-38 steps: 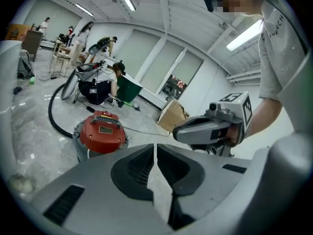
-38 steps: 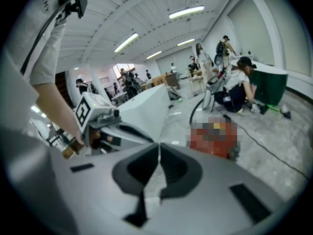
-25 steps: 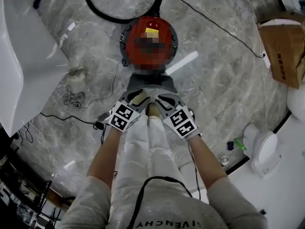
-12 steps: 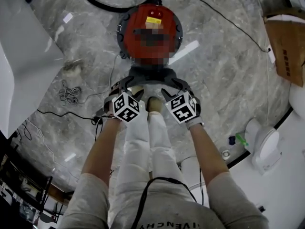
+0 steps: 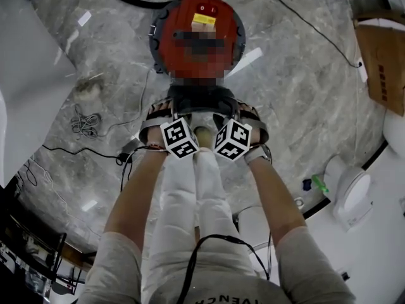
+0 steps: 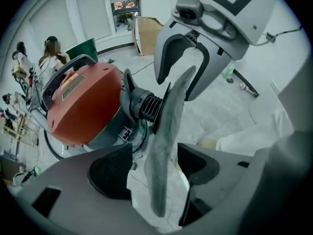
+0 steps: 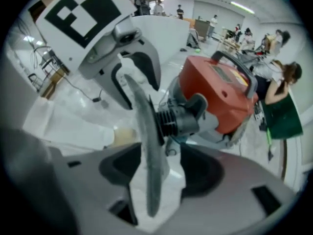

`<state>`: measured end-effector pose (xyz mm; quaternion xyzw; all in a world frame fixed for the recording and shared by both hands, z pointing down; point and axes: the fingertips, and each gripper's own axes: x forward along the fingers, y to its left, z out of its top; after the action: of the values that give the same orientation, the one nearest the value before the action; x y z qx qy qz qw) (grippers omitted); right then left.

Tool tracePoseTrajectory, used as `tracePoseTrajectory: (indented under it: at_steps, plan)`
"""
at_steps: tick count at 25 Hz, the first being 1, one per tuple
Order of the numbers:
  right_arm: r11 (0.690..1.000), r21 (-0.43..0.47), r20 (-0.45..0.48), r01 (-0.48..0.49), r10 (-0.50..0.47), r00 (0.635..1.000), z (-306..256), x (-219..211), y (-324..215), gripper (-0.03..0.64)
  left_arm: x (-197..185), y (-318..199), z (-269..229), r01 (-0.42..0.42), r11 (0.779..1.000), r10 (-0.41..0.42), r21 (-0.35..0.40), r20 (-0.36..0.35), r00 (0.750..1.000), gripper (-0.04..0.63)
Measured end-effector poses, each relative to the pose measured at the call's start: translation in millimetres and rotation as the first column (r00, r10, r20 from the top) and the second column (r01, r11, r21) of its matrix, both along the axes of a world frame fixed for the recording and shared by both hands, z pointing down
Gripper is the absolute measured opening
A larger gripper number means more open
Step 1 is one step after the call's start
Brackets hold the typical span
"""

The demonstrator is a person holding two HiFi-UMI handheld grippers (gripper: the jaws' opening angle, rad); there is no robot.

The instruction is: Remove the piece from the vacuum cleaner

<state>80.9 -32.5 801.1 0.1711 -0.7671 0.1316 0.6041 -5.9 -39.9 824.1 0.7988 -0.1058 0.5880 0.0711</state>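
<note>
Both claws: left gripper (image 6: 154,168), right gripper (image 7: 164,173), jaws just opening wide astride grey piece (image 6: 168,126), untouched.
Grip: I seat deeper, clamp evenly, pull it near.

Red vacuum cleaner (image 5: 172,35), flat grey piece (image 6: 168,131) attached, edge-on

Vacuum cleaner (image 5: 174,27) close ahead; cables (image 5: 82,122) leftward

Left claw (image 5: 155,116) and right claw (image 5: 251,116), jaws just opening, straddle grey piece (image 5: 201,99).
</note>
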Motion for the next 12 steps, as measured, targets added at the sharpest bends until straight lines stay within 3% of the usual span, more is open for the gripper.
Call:
tracePoseTrajectory:
  at_steps: [4,5,6,7,9,12]
  plan:
    - [0.998,-0.006,-0.044,0.057,-0.058,0.997,12.2,-1.0,-2.0,0.236,2.3,-3.8,11.8,-0.004,1.000,0.003,0.018,0.075,0.997,0.288]
    - [0.999,-0.007,-0.052,0.053,-0.053,0.997,13.3,0.2,-1.0,0.232,2.8,-2.2,11.0,-0.002,1.000,0.000,0.027,0.073,0.997,0.240]
    - [0.999,0.000,-0.055,0.048,-0.047,0.997,12.9,1.0,-0.9,0.193,3.0,-1.7,8.9,-0.008,0.999,0.005,0.047,0.070,0.998,0.122]
    - [0.999,0.013,-0.055,0.045,-0.044,0.998,11.6,1.3,-1.5,0.132,3.0,-1.3,6.7,-0.021,0.997,0.016,0.071,0.068,0.998,0.054]
    - [0.998,0.043,-0.052,0.048,-0.046,0.998,8.8,1.6,-2.6,0.070,2.6,0.7,4.5,-0.044,0.994,0.037,0.096,0.067,0.997,0.035]
    - [0.996,0.074,-0.052,0.046,-0.042,0.998,5.4,2.8,-1.3,0.037,2.4,4.3,3.8,-0.035,0.995,0.030,0.090,0.060,0.998,0.034]
